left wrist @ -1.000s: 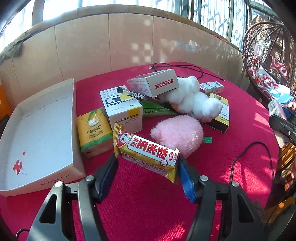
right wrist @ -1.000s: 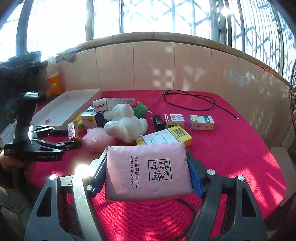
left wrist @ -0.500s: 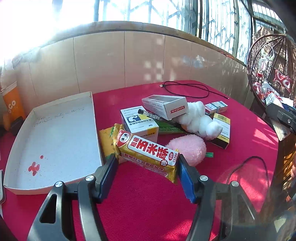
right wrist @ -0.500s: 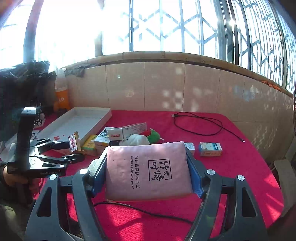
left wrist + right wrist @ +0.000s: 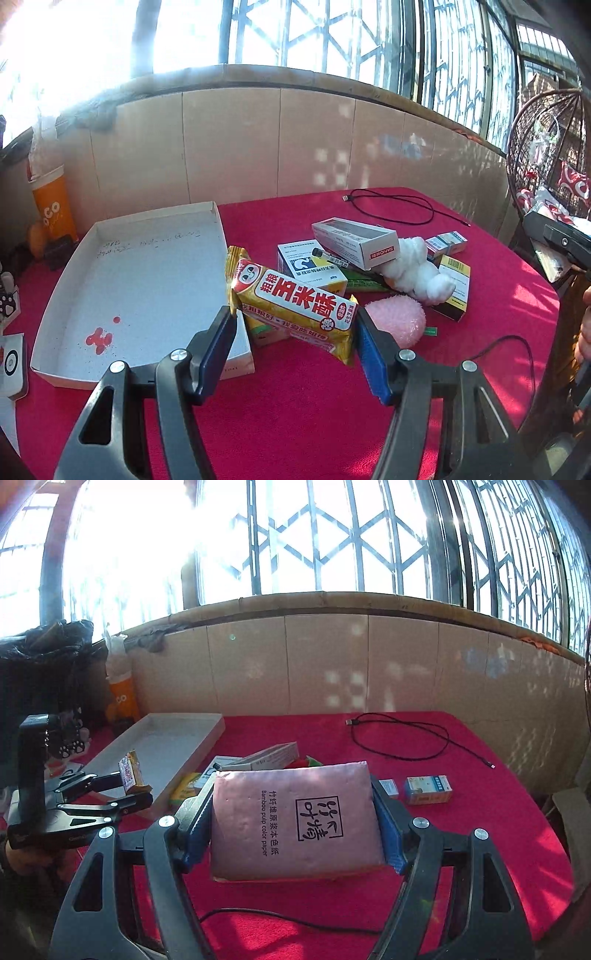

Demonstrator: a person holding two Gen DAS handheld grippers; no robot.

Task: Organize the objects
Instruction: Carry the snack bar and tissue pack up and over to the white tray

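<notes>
Left wrist view: your left gripper clamps the yellow snack bar at both ends, lower centre of frame, just right of the white tray on the red table. Right wrist view: your right gripper squeezes the pink tissue pack by its sides, centre frame, above the table.
</notes>
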